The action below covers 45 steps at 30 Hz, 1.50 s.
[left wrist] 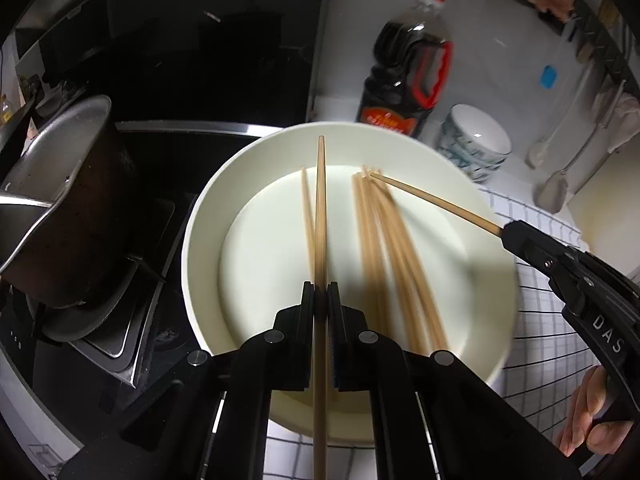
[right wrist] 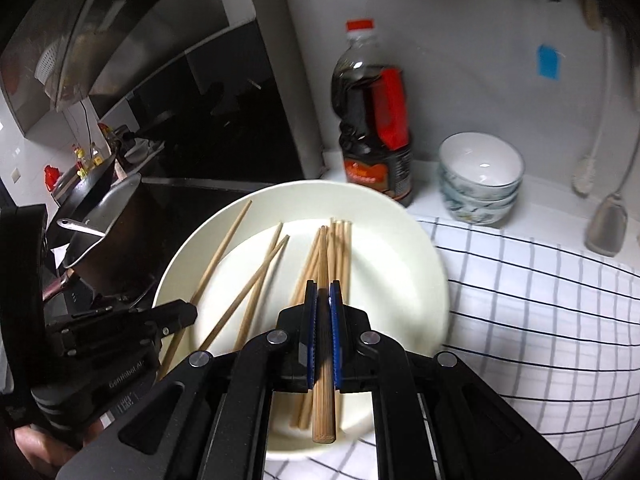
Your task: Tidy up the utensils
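Checked cloth (right wrist: 540, 300) beside black stove (left wrist: 132, 320).

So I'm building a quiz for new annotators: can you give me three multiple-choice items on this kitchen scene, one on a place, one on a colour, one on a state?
1. Where do the loose chopsticks lie?
A. in the stacked bowls
B. on the white plate
C. in the pot

2. What colour is the cap of the dark sauce bottle?
A. red
B. green
C. yellow

3. What is the left tool doing?
A. standing open over nothing
B. gripping the plate rim
C. clamped on one chopstick

Answers: 1 B, they rest side by side on the white plate on the checked cloth; 2 A, the cap shows red in both views; 3 C, one chopstick runs between its closed pads.
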### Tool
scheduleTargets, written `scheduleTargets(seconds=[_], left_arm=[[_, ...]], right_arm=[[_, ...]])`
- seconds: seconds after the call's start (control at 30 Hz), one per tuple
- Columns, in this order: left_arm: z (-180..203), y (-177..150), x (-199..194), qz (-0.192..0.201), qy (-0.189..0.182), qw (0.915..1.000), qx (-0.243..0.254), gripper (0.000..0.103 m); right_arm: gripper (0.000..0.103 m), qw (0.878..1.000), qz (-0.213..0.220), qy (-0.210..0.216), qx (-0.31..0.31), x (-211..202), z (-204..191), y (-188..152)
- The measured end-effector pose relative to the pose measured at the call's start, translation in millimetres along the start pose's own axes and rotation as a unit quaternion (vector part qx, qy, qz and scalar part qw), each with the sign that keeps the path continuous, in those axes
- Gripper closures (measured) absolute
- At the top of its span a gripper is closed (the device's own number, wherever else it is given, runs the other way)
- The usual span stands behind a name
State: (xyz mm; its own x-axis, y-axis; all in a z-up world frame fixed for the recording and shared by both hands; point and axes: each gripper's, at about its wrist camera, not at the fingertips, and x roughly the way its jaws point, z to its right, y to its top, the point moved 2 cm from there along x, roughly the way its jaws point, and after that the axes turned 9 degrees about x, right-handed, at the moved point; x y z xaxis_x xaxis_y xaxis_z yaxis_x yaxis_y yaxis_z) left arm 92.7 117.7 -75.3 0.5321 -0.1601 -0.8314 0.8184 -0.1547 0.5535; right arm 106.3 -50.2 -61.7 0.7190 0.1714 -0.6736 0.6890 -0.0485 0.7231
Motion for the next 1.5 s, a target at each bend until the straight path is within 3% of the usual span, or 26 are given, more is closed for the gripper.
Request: scheduleTargets(seconds=[0.23,0.27,0.3,0.37,0.43,0.53,0.67,0.87,1.5], left_arm=[[-9.3,7.1,22.3,-0.024,-0.005,0.9997,-0.009,0.091],[-12.9,7.8,20.8,-0.024,-0.002,0.9996,-0.016,0.076],[-16.0,9.0,18.8,-0.021,0.003,0.9996,-0.020,0.054],[-23.4,10.6,9.0,-0.006,0.026,0.9993,-0.027,0.032],[-30.0,11.1,1.1,-0.004,0.038,0.9988,-0.032,0.031],[-37.9,11.2,-5.2,-0.013,0.039,0.9977,-0.054,0.023],[-41.0,8.9,-16.5,-0.017,0.048,0.9962,-0.071,0.012],[-32.9,9.4,-30.5,-0.020,0.061,0.9962,-0.059,0.007],[-11.4,8.0,-69.7,-0.005,0.080,0.9958,-0.044,0.006]], right_arm=[[0.097,0.999,-0.043,-0.005,0.001,31.2,-11.4,0.0],[0.092,0.999,-0.042,-0.007,0.001,30.1,-11.0,-0.5],[0.089,0.999,-0.040,-0.008,0.001,28.5,-10.8,-0.8],[0.088,0.999,-0.033,-0.021,-0.002,22.4,-8.5,-0.6],[0.085,0.999,-0.032,-0.029,-0.005,17.4,-6.1,-0.3],[0.073,0.999,-0.033,-0.037,-0.006,9.9,-3.4,-1.9],[0.066,0.998,-0.041,-0.044,-0.003,-0.8,-0.1,-7.5],[0.053,0.998,-0.050,-0.044,0.005,-17.5,1.2,-13.7],[0.048,0.998,-0.037,-0.042,0.002,-56.5,-10.7,-14.4]])
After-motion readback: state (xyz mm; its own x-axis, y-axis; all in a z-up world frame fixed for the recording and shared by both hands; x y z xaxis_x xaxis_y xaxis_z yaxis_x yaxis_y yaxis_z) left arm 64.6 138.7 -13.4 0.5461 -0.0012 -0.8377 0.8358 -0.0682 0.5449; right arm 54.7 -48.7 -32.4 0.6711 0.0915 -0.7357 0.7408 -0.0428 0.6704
